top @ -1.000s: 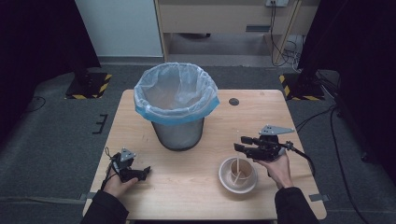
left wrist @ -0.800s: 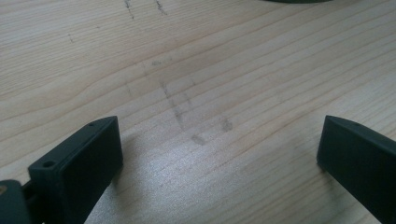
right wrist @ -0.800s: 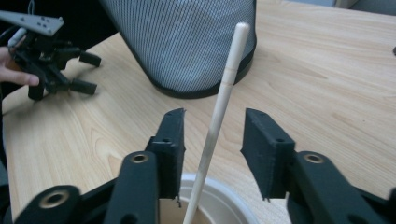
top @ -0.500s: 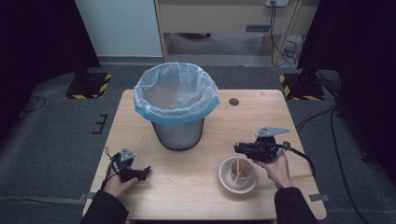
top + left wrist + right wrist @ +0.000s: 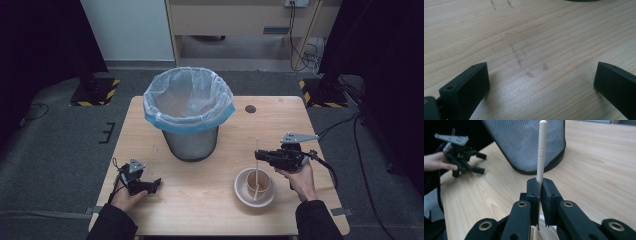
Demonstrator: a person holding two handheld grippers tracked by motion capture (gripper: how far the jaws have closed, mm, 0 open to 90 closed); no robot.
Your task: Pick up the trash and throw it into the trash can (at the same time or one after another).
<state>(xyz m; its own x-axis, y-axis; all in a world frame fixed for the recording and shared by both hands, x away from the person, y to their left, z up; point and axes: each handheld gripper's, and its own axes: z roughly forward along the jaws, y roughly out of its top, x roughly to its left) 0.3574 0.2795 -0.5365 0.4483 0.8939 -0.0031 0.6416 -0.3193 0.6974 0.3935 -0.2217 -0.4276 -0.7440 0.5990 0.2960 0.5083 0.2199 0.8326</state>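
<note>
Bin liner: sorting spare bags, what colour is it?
The bin liner is translucent white with a blue rim band, clearest in the high view.

A light wooden table carries a mesh bin beyond the grippers and a paper cup just below the right gripper.

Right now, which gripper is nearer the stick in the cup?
Right. The right gripper is shut on the stick, which stands upright in the cup. The left gripper rests open on the table, across it and away from the cup.

High view overlooks table; tool views sit close, seemingly.
</note>
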